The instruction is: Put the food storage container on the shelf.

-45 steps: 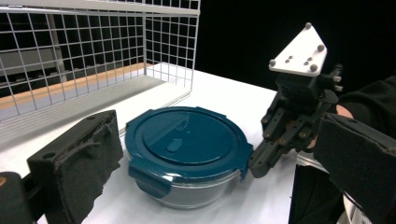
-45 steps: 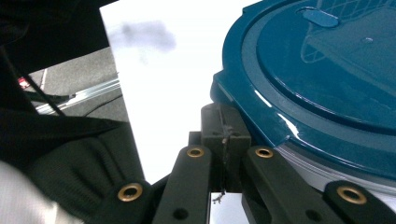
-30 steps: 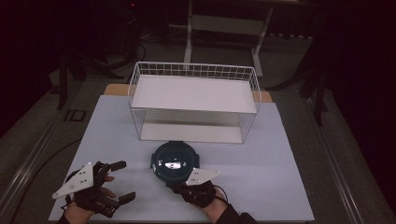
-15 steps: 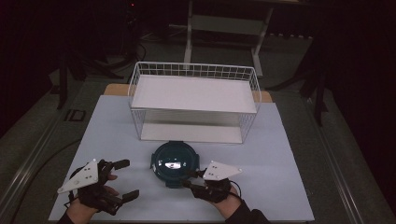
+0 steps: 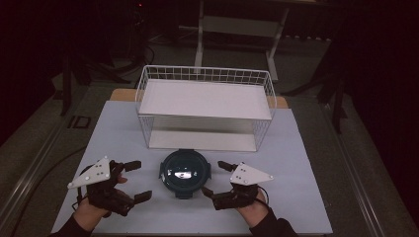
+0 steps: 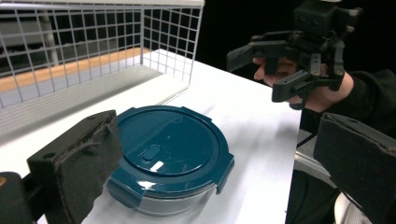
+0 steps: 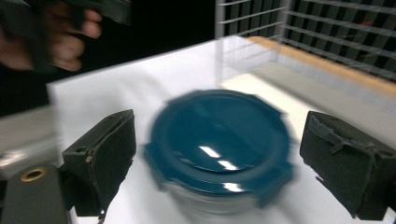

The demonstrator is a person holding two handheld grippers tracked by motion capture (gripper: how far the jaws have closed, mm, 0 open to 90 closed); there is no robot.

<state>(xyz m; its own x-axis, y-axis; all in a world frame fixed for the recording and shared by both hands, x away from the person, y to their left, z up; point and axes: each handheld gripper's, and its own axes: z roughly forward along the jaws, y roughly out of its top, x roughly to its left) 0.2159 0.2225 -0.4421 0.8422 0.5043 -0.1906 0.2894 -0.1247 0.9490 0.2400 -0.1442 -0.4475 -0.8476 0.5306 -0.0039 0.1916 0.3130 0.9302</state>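
Observation:
A round container with a dark teal clip-on lid sits on the white table near its front edge, lid closed. My left gripper stands open to the left of it, jaws apart and pointing toward it, nothing between them. My right gripper is open on the container's right side, close to its rim but apart from it. In the left gripper view the right gripper shows farther off, held by a hand. The right gripper view is blurred by motion.
A white wire basket rack with a flat shelf stands just behind the container. The white table top has free room at both sides. Dark floor and stand legs lie beyond the table.
My right gripper has pulled back from over the container's front to its right side. The left gripper has shifted slightly right, toward the container. The container has not moved.

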